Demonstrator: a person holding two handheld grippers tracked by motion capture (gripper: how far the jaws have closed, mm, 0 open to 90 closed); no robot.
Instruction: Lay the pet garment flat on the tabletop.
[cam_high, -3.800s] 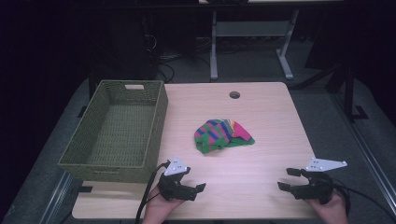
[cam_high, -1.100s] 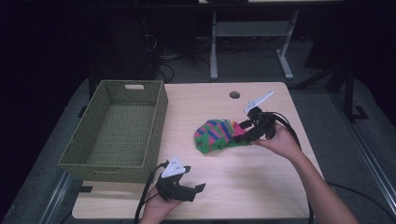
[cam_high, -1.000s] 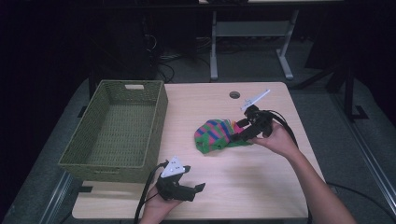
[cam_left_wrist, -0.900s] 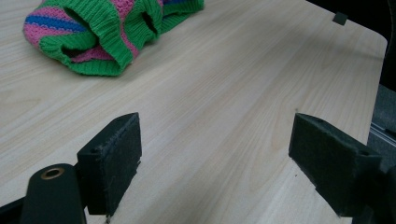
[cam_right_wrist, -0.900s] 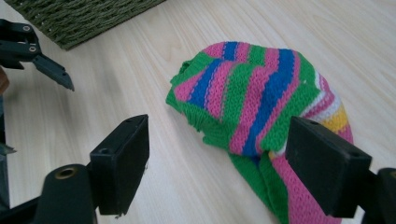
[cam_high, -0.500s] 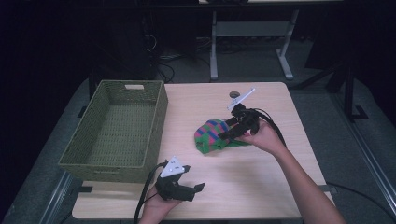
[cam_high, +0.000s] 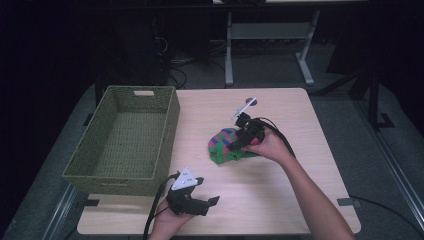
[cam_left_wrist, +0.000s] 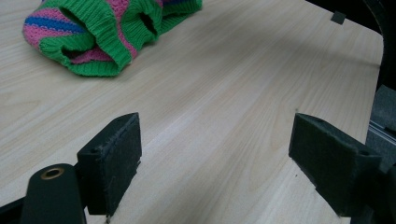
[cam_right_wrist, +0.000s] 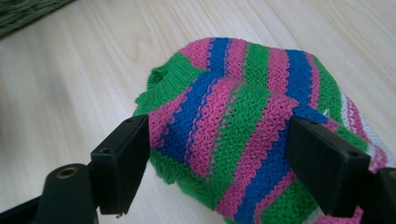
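Right tool (cam_right_wrist: 217, 172) jaws apart, straddling striped knit (cam_right_wrist: 247, 116) for pinch; left tool (cam_left_wrist: 215, 163) parked agape on counter (cam_high: 300, 190).

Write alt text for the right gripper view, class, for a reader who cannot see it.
A bunched knitted garment striped in pink, blue and green lies on a pale wooden table, between the open black jaws of the right gripper, one jaw on each side of a raised fold. A corner of a green woven basket shows at the top left.
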